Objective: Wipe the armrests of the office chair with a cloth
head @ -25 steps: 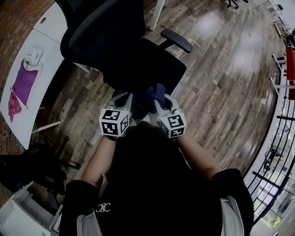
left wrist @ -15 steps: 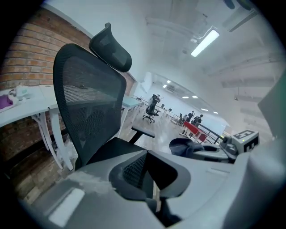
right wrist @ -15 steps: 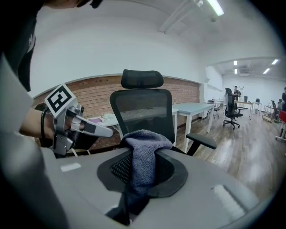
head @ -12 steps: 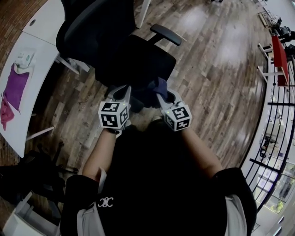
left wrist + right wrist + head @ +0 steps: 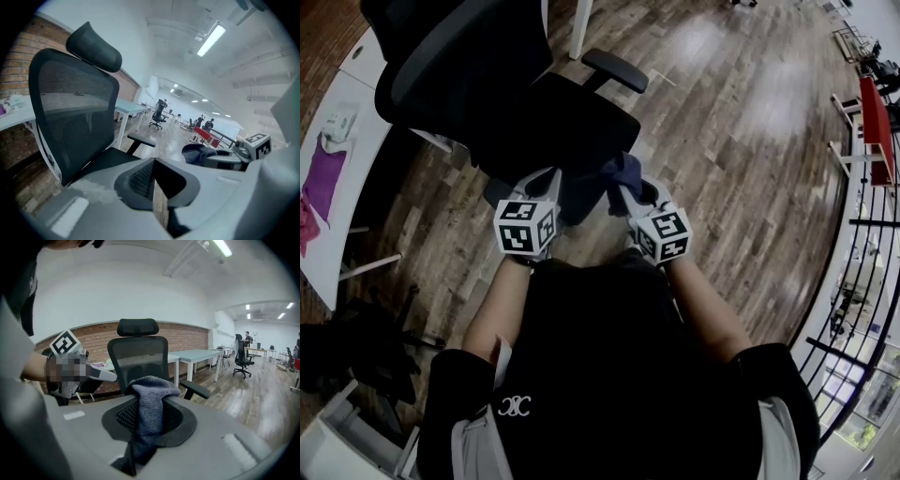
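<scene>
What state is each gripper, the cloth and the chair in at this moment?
Left gripper: shut, nothing between its jaws.
Right gripper: shut on the cloth.
Cloth: bunched, pinched in the right gripper.
Office chair: upright, unoccupied.
Armrest: bare, no cloth on it.

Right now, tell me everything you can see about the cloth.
The cloth is dark blue-grey with a looped, towel-like weave. It is bunched, not spread: the right tongs are shut on its middle, a rounded wad bulges past the jaws and a narrower tail trails back between them. It is held in the air before the office chair, short of the armrest. Only the tongs appear to touch it.
</scene>
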Motion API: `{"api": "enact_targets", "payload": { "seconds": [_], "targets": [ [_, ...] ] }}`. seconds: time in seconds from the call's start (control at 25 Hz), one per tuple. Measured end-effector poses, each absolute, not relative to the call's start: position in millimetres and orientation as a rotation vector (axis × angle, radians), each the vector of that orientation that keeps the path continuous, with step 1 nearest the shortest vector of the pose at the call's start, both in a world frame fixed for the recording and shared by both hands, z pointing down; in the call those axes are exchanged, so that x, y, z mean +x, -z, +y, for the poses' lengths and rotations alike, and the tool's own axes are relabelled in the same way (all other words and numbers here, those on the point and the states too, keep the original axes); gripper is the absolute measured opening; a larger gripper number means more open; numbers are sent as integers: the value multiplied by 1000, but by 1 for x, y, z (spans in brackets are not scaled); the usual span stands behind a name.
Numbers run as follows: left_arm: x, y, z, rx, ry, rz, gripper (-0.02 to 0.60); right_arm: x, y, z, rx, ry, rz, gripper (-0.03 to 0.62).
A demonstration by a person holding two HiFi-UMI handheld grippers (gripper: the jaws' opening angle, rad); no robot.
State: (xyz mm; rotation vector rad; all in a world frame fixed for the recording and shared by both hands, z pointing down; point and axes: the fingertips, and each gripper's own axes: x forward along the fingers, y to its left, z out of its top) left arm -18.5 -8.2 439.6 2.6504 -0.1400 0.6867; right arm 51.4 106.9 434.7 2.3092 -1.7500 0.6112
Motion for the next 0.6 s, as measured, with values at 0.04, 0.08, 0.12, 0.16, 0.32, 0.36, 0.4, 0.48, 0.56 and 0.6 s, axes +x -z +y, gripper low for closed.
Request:
{"api": "enact_targets", "payload": {
  "seconds": [0.04, 0.08, 0.12, 0.16, 0.32, 0.36, 0.4, 0.48, 0.56, 0.6],
  "targets": [
    [-8, -438, 1, 2671, -695, -155, 6, 62, -435, 116, 2286, -593, -1771, 71],
    [4, -437, 9, 2693, -704, -175, 6, 74, -434, 125, 2259, -574, -1793, 71],
    [16, -437, 15, 2711, -713, -199, 6, 85, -432, 134, 2229, -557, -1816, 71],
    [27, -436, 23, 2720, -717, -227, 6, 97, -431, 144, 2199, -545, -1841, 71],
    [65, -423, 57, 2713, -686, -345, 6, 146, -422, 194, 2119, -519, -1917, 71],
    [74, -418, 67, 2710, -663, -374, 6, 158, -420, 207, 2102, -516, -1925, 71],
    [82, -412, 76, 2703, -640, -402, 6, 168, -420, 219, 2083, -514, -1933, 71],
    [94, -406, 92, 2694, -612, -439, 6, 186, -419, 235, 2039, -509, -1951, 71],
    [102, -406, 107, 2695, -619, -451, 6, 199, -419, 243, 1999, -506, -1971, 71],
    [105, -408, 113, 2692, -627, -456, 6, 205, -421, 246, 1984, -508, -1978, 71]
  ]
}}
